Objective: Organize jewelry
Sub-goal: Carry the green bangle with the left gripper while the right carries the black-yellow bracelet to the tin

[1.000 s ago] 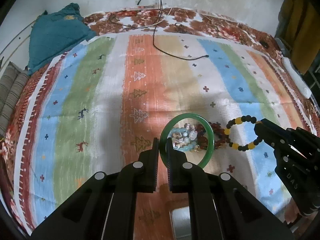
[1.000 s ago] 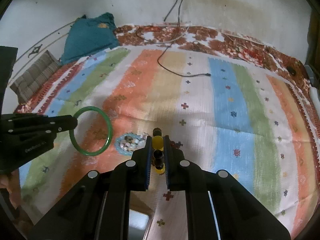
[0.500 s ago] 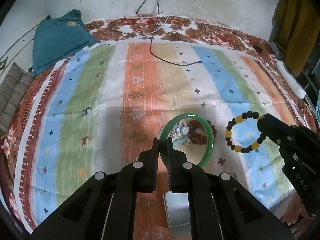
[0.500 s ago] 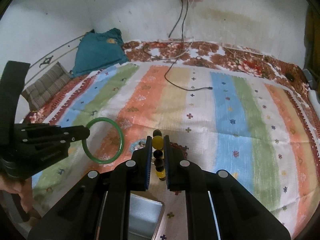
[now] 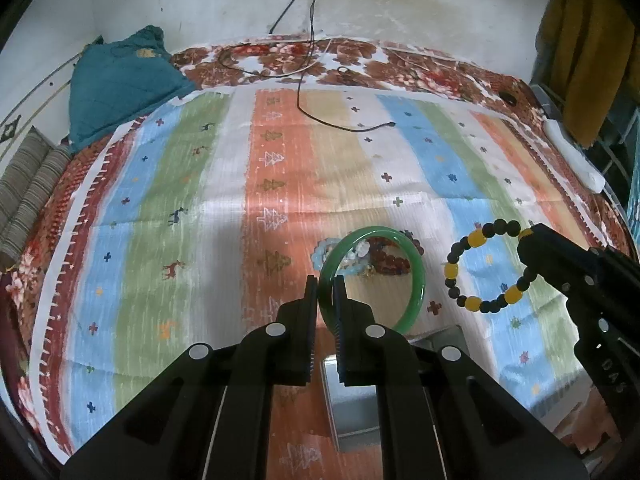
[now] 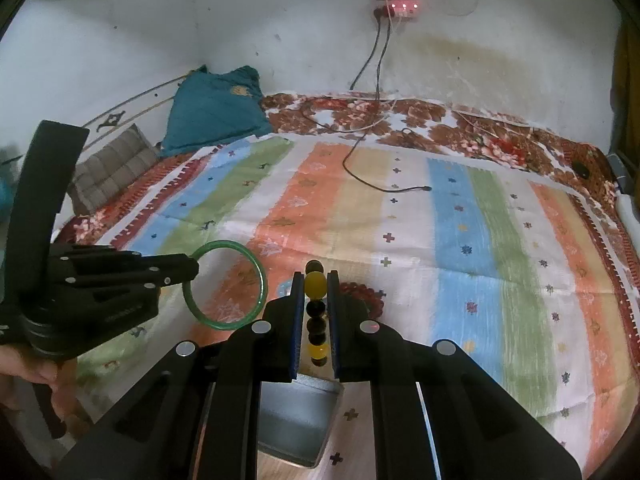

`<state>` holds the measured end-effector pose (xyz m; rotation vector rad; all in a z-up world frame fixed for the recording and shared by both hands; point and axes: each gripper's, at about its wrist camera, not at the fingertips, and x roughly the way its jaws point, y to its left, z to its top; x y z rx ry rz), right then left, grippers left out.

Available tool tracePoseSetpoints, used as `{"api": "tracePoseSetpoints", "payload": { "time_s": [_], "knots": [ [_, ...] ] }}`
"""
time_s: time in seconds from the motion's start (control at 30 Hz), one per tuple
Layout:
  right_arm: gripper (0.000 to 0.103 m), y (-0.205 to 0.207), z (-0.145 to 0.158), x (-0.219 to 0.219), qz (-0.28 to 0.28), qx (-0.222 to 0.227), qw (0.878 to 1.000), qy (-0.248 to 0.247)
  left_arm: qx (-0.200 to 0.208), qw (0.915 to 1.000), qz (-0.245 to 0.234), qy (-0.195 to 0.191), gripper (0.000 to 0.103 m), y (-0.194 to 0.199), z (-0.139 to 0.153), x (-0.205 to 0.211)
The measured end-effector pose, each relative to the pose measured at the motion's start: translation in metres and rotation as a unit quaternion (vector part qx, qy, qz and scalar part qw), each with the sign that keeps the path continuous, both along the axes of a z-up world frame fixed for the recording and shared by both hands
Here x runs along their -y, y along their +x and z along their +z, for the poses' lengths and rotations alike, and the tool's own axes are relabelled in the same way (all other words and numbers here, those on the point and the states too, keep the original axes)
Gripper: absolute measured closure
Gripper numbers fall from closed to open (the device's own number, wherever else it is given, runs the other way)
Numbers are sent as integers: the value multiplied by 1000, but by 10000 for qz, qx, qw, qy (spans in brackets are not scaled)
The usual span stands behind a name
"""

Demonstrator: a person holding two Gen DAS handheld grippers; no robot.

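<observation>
My left gripper (image 5: 327,286) is shut on a green bangle (image 5: 416,276) and holds it in the air over the striped bedspread; it also shows in the right wrist view (image 6: 256,272). My right gripper (image 6: 314,280) is shut on a black and yellow bead bracelet (image 6: 315,284), also seen in the left wrist view (image 5: 476,238). More bracelets lie in a pile (image 5: 384,260) on the bedspread, pale and dark red beads. A grey metal box (image 6: 296,420) sits open below both grippers, also in the left wrist view (image 5: 352,396).
The striped bedspread (image 5: 280,184) covers a bed. A teal cushion (image 5: 116,80) and a striped pillow (image 5: 28,192) lie at the far left. A black charging cable (image 5: 344,126) runs across the far part. A white power strip (image 5: 576,156) lies at the right edge.
Both grippers have lifted and drawn back toward me with their bracelets. The pile on the bedspread now lies farther away and the metal box shows more below.
</observation>
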<state>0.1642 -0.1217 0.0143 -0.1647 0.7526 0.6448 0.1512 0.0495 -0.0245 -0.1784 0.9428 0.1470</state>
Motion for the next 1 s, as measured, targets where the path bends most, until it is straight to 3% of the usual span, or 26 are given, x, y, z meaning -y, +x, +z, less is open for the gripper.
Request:
{"api": "tracePoseSetpoints", "payload": {
  "time_s": [1.0],
  "knots": [
    [91,-54,-3,15,251,-110,9996,49,195,9994,-203,204,96,-58,2,31]
  ]
}}
